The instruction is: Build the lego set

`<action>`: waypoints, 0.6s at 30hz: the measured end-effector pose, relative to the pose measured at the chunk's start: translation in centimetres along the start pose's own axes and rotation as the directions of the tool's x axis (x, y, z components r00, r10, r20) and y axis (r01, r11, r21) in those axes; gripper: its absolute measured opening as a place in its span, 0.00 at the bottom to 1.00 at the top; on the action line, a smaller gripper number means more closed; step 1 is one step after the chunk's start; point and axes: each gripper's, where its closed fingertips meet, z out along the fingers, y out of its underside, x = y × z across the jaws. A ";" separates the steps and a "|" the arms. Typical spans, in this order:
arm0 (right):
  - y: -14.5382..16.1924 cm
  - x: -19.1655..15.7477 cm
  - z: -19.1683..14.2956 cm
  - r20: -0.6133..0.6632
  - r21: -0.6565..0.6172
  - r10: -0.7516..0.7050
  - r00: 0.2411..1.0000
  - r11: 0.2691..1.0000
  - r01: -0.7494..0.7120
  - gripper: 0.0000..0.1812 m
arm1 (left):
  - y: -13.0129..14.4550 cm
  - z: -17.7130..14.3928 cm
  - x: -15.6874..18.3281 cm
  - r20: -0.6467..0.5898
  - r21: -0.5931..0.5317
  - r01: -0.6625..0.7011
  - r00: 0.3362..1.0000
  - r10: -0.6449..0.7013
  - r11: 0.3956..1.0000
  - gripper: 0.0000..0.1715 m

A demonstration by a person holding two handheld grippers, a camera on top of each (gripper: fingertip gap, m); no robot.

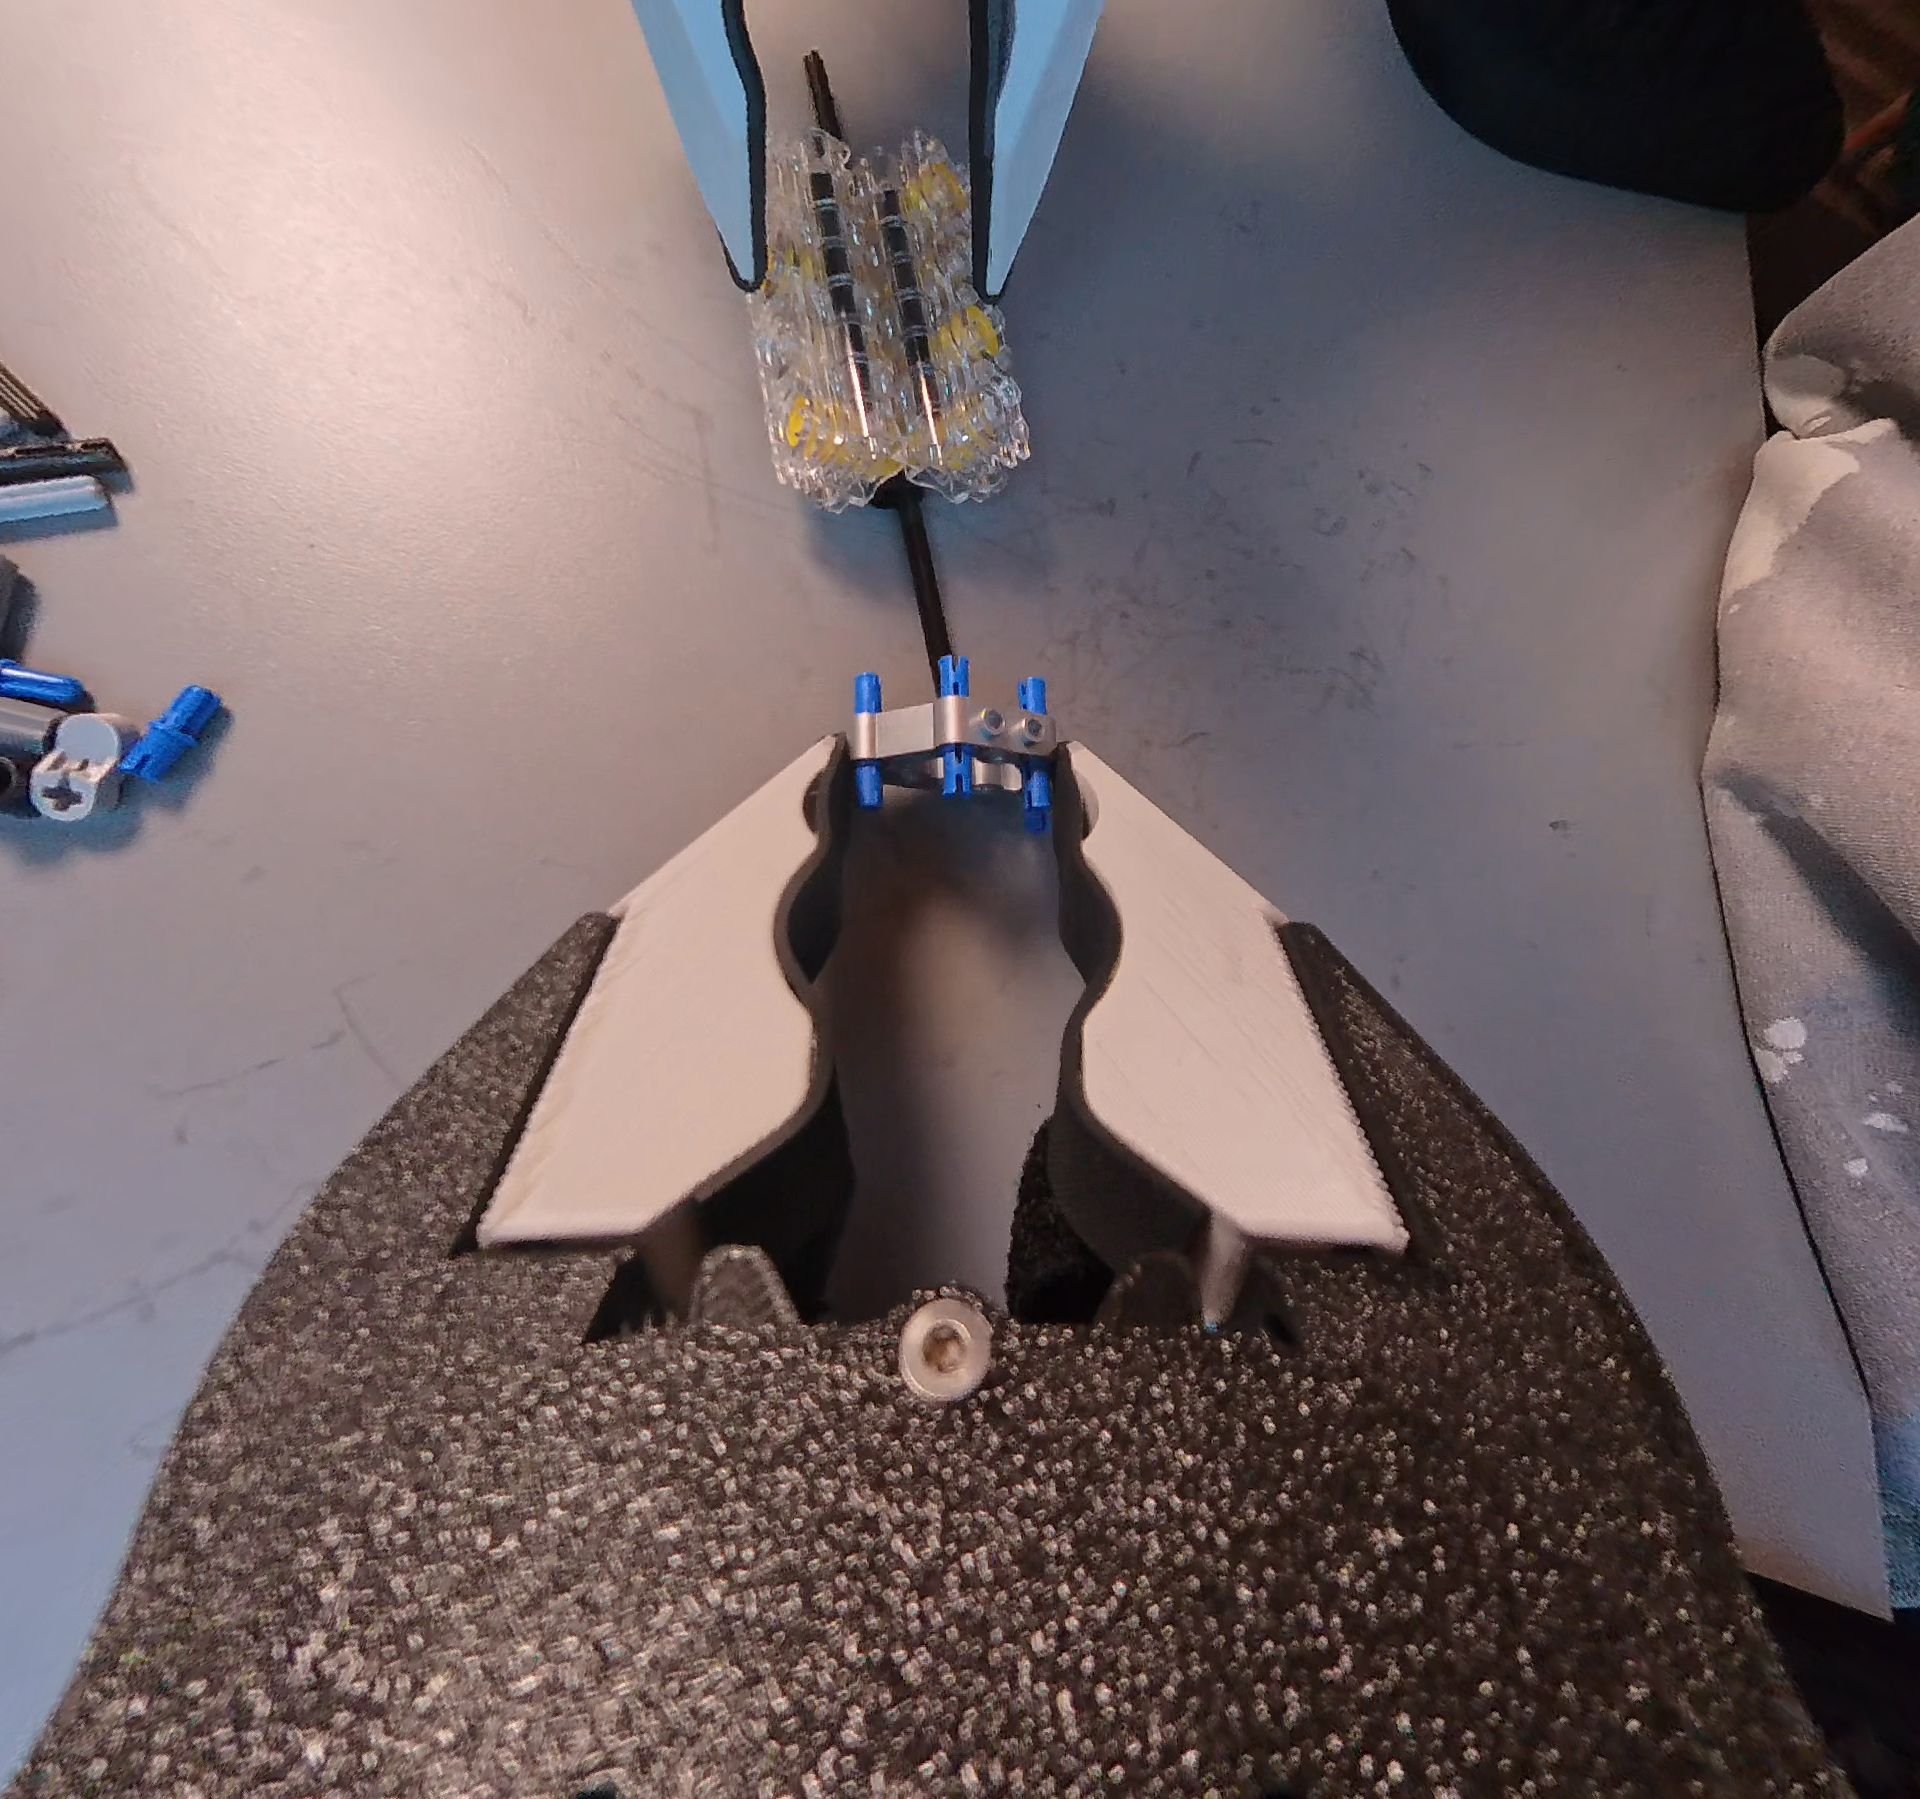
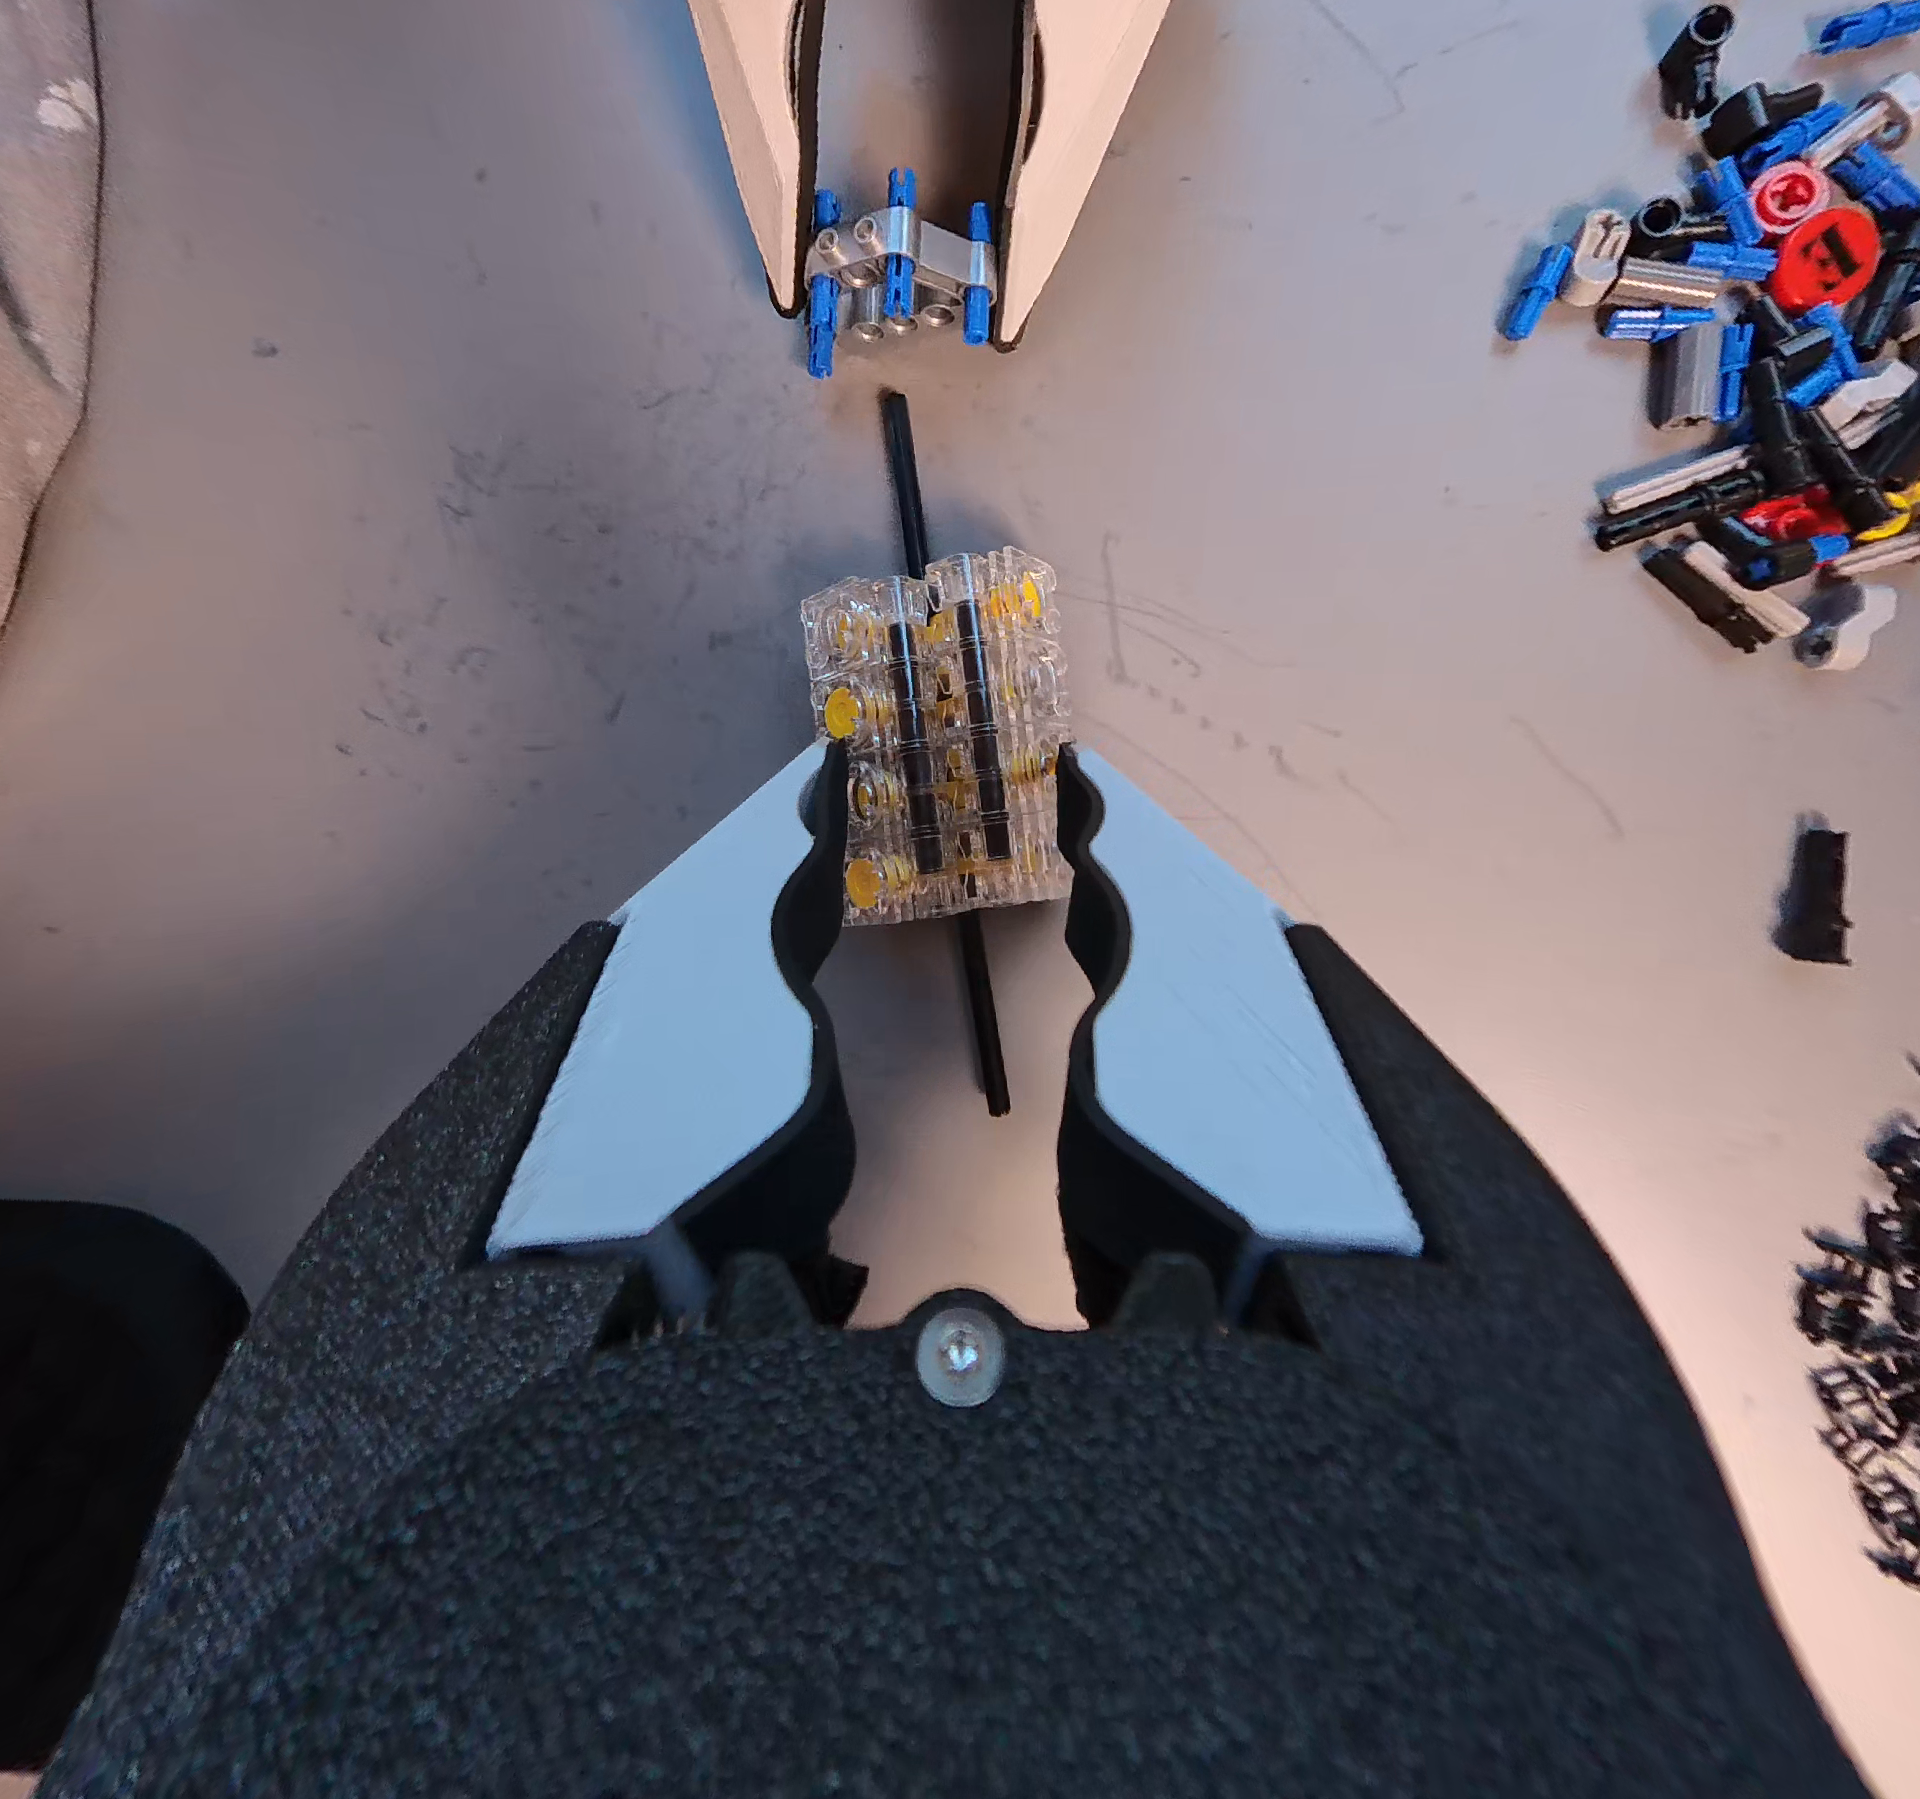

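1. Grey, scuffed tabletop (image 1: 416, 347) lies under both grippers, which face each other tip to tip.
2. Left gripper (image 1: 951, 762) is clamped on a grey beam (image 1: 951, 726) with three blue pins (image 1: 953, 684) – held crosswise at its fingertips.
3. Right gripper (image 2: 940, 793) is clamped on a clear block (image 2: 935, 741) with yellow discs inside and two dark rods along its top.
4. Black axle (image 2: 899, 482) runs through the block; its far end points at the beam, just short of it, and its near end lies between the right fingers.
5. Loose parts (image 2: 1766, 295) – blue, black, grey, red – lie heaped well right of the right gripper.
6. Grey cloth (image 1: 1829, 814) lies right of the left gripper.
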 end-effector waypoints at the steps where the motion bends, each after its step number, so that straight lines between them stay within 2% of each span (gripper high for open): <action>1: 0.0 0.0 0.0 -0.003 0.002 0.008 1.000 1.000 -0.008 0.21 | 0.0 0.0 0.0 -0.001 -0.003 0.002 1.000 -0.002 1.000 0.22; 18: 0.0 -0.1 0.0 -0.043 0.008 0.035 0.998 0.999 -0.035 0.21 | 0.2 -0.2 -0.5 0.055 0.011 -0.013 0.998 0.012 1.000 0.24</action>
